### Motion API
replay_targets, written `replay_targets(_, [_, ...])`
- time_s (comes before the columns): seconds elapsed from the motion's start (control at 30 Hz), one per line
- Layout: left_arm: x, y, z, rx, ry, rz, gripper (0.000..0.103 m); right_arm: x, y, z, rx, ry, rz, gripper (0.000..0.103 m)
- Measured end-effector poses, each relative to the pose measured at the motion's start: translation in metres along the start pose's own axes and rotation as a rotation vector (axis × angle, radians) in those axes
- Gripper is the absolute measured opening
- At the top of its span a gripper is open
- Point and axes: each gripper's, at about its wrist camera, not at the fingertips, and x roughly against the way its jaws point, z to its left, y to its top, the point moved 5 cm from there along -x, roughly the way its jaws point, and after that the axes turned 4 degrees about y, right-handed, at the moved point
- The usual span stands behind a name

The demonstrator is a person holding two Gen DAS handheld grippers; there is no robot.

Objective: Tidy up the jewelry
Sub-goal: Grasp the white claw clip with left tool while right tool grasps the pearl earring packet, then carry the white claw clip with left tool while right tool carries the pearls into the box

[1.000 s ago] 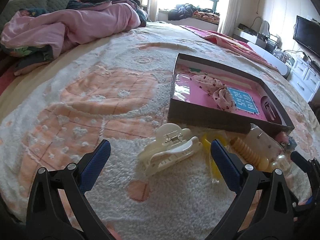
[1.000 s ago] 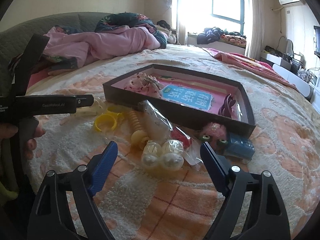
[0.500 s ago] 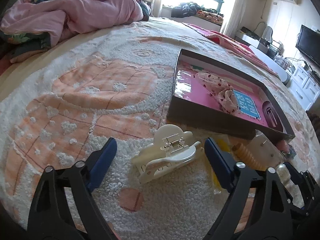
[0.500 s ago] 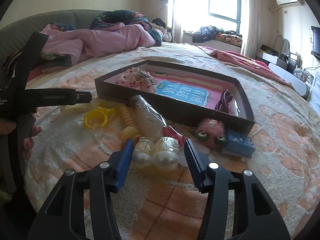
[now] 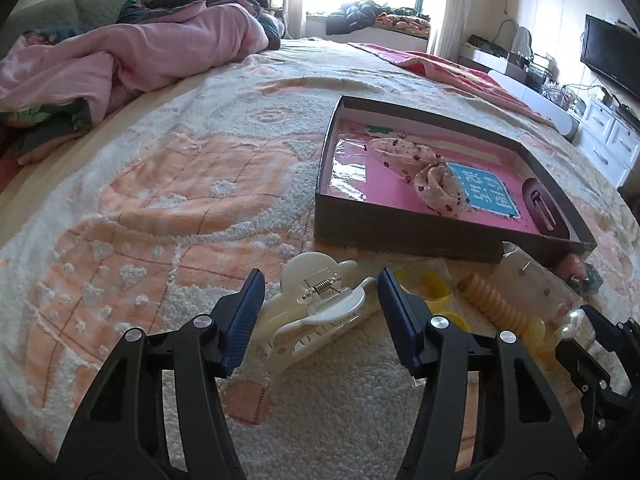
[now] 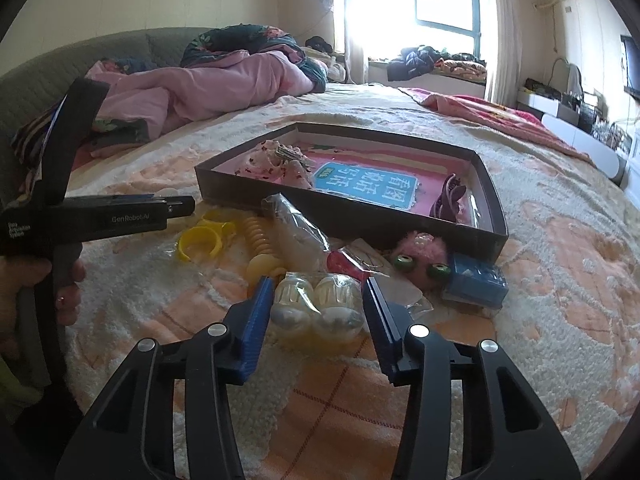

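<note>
while both sets of jaws are drawing in, neither has yet pressed on anything: the left gripper (image 5: 320,304), black with ribbed blue pads, straddles a cream-white plastic claw hair clip (image 5: 320,312) with a small metal spring, and a gap shows between each pad and the clip, which lies on the fuzzy white and peach bedspread (image 5: 160,208). the right gripper (image 6: 318,312) is closing around a pair of round clear-and-pearl plastic baubles in a crinkly transparent wrapper (image 6: 316,308); its pads sit just beside them, and i cannot tell whether they touch. just beyond the baubles lie a yellow plastic ring bracelet (image 6: 198,242), a pale yellow spiral hair tie (image 6: 260,240), a clear cellophane packet (image 6: 296,224), a fluffy pink pompom with two green eyes (image 6: 420,252) and a small blue box (image 6: 476,280). behind that clutter sits a shallow dark cardboard tray with a pink lining (image 6: 360,222), holding a floral fabric scrunchie (image 5: 424,172), a blue card with white characters (image 6: 366,182) and a purple hair clip (image 6: 448,198). a person's hand (image 6: 24,280) holds the left tool's handle at the edge of the right view. a crumpled pink quilt (image 5: 132,52) is heaped far up the bed.
</note>
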Motion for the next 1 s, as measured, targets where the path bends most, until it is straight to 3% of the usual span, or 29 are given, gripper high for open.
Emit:
replay_targets(0.37, [0.028,0.008,0.001,0.009,-0.042,-0.067,0.049,0.017,0.005,-0.01,-0.063,0.045,-0.003,0.042])
replay_targets(0.57, [0.036,0.009,-0.003,0.01,-0.062,-0.078,0.049,0.023,-0.001,-0.013,-0.068,0.038,0.011,0.042])
replay_targets(1.0, [0.064,0.019,-0.041,-0.04,-0.152,-0.137,0.049,0.049,0.013,-0.037,-0.094,-0.012,-0.049,0.042])
